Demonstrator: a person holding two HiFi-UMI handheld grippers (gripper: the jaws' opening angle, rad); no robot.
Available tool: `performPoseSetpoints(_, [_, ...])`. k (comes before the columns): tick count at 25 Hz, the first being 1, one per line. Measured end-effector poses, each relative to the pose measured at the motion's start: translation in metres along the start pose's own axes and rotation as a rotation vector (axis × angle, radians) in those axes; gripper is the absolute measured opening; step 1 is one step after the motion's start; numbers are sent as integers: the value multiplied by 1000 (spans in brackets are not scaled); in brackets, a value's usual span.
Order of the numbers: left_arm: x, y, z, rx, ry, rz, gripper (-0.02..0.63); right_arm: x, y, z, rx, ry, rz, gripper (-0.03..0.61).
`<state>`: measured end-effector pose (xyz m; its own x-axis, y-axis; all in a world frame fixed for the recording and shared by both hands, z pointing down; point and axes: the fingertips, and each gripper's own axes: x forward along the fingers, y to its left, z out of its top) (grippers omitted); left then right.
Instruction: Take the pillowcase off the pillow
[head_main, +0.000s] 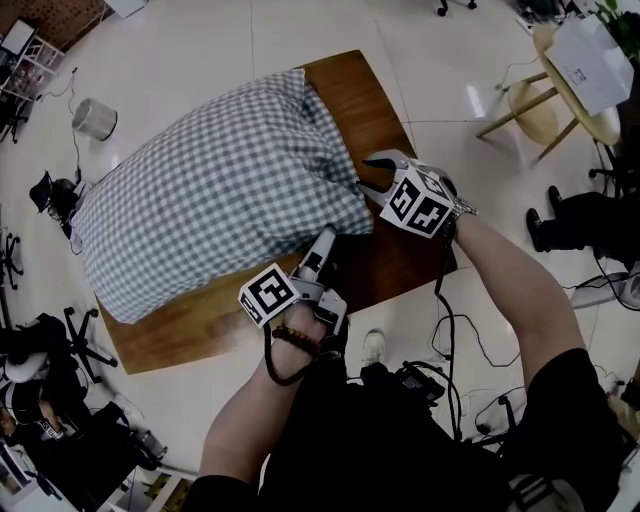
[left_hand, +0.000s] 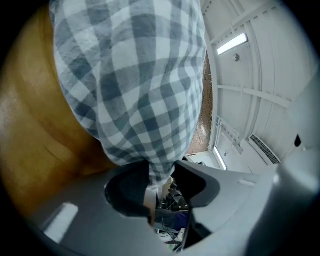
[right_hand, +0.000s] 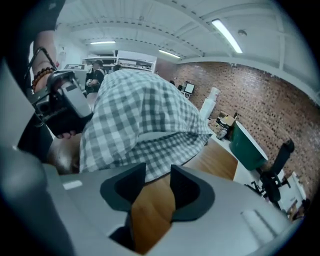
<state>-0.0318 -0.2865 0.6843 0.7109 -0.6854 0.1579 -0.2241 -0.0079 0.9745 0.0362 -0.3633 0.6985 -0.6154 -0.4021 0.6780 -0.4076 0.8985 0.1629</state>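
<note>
At the desk's (head_main: 200, 335) near edge, a fold of pillowcase (head_main: 220, 190) is clamped in the left tool (left_hand: 161, 182). The right tool (right_hand: 152, 187), jaws apart over bare wood, is held just short of the hem (right_hand: 165, 149). Beyond, the pillow (head_main: 170, 240) is stretched away leftward.

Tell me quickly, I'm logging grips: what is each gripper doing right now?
Left gripper: closed on a pinch of the pillowcase.
Right gripper: open, holding nothing; only the table shows between its jaws.
</note>
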Motion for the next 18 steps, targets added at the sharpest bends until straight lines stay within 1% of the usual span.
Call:
performPoseSetpoints(3, [-1,3,1,4,7,8,81,13,9,-1,-32,-13,49,167])
performPoseSetpoints(4, [-3,5,1,-6,10,35,57,16,10,0,-35,-21,61,170])
performPoseSetpoints(5, [-9,9,-1,-35,13,96,35,19,10,2,-38,-29,73,172])
performPoseSetpoints(6, [-17,14,-3,-77,18,179,27,21,10,5,-39,-37,84,175])
performPoseSetpoints(7, [-23,17,-6,-112,22,243,25,23,11,7,-40,-46,97,181])
performPoseSetpoints(8, [-27,17,-7,-128,27,275,23,25,12,9,-41,-53,112,189])
performPoseSetpoints(10, [-31,16,-11,-128,39,295,21,28,15,9,-49,-59,143,206])
performPoseSetpoints(11, [-31,13,-13,-109,46,282,21,30,17,6,-55,-59,160,215])
performPoseSetpoints(12, [-27,5,-13,-62,55,226,20,31,19,3,-57,-61,179,229])
performPoseSetpoints(13, [-19,-10,-11,16,63,116,20,33,21,1,-51,-66,202,241])
performPoseSetpoints(14, [-9,-28,-8,104,70,-22,20,34,24,1,-34,-77,230,255])
performPoseSetpoints(15, [-2,-45,-4,173,77,-141,20,34,27,5,-7,-95,261,272])
performPoseSetpoints(16, [0,-55,-2,209,83,-210,20,33,30,14,24,-117,293,287])
performPoseSetpoints(17, [-3,-60,-1,220,88,-232,18,31,33,24,56,-136,326,295])
performPoseSetpoints(18, [-7,-63,0,219,92,-232,18,28,36,34,85,-146,361,301])
